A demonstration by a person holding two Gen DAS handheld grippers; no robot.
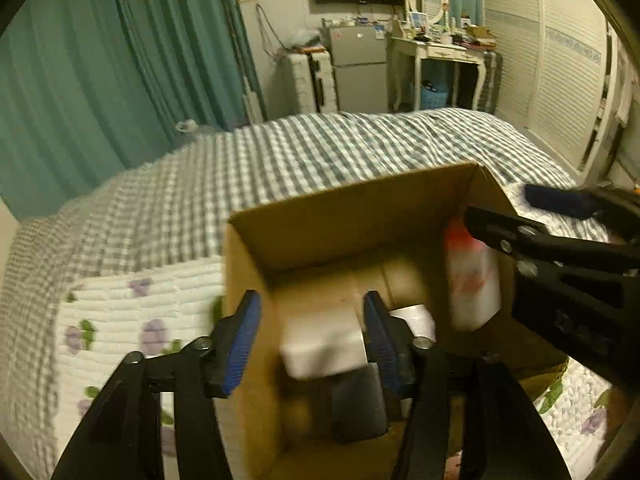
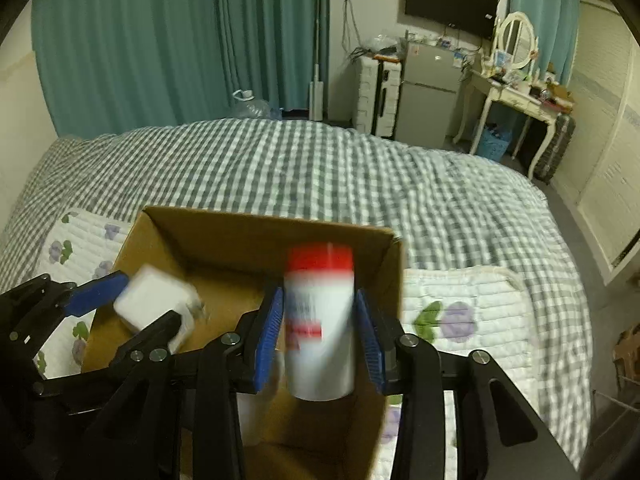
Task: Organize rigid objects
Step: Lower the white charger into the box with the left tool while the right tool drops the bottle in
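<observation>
A bed [image 2: 320, 168] under a grey gingham cover carries a white floral quilted pad [image 2: 472, 312], with an open cardboard box [image 2: 256, 232] at its 6 o'clock edge.

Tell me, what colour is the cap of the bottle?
Red; the bottle cap shows best in the right wrist view.

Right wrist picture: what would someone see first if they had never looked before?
The white bottle with a red cap, upright between the right gripper's blue fingers over the open cardboard box. Then the blurry white block at the left gripper, above the box's left side.
</observation>
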